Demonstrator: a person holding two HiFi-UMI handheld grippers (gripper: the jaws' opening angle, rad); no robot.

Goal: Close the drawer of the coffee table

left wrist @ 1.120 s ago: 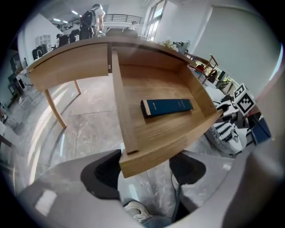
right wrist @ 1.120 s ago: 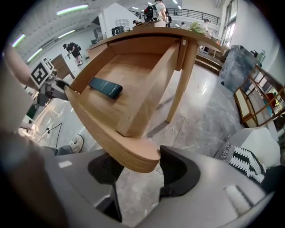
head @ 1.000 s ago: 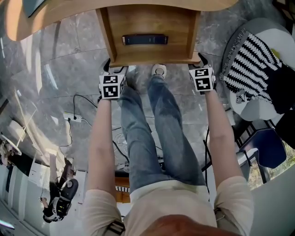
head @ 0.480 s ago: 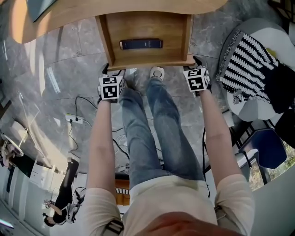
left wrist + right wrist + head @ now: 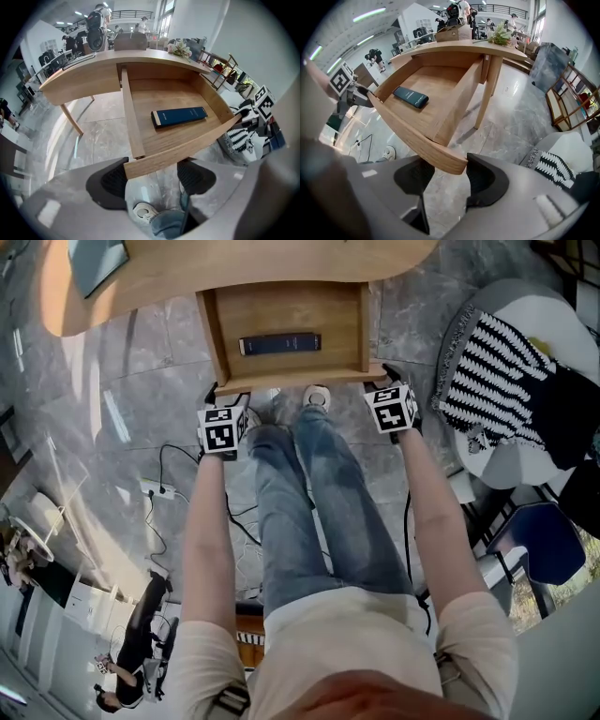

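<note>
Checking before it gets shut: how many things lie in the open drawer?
1: a dark blue book lying flat on the drawer floor; the rear, under the tabletop, is partly hidden.

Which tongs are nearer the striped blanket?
Right. The right tongs, jaws just closing around the drawer corner, sit toward the blanket; the left tongs are at the opposite corner.

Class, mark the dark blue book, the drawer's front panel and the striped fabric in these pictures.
dark blue book (image 5: 279, 343), head view, middle of its cover.
drawer front panel (image 5: 187, 150), left gripper view, about midway along the panel.
striped fabric (image 5: 506, 381), head view, on its black-and-white stripes.
</note>
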